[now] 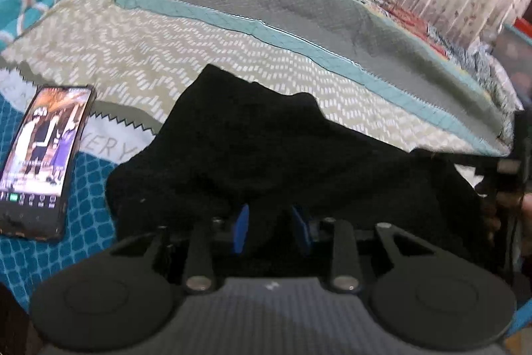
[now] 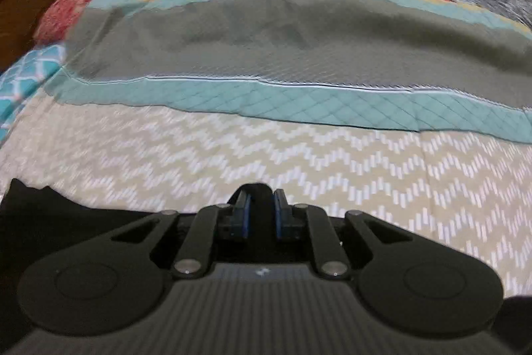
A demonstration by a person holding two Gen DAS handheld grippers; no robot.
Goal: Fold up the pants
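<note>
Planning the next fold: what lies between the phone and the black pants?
In the left wrist view, only bedding: teal grid-patterned cloth separates the black smartphone from the black fabric pants.

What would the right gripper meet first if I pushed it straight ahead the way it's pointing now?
Probably the chevron bedspread just past the black pants fold its fingertips hold. The right gripper points down at the bed, though depth is hard to judge.

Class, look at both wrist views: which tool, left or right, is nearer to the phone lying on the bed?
Left. The left tool grips the black pants just right of the phone. The right tool pinches the pants' far end; its view shows no phone.
</note>
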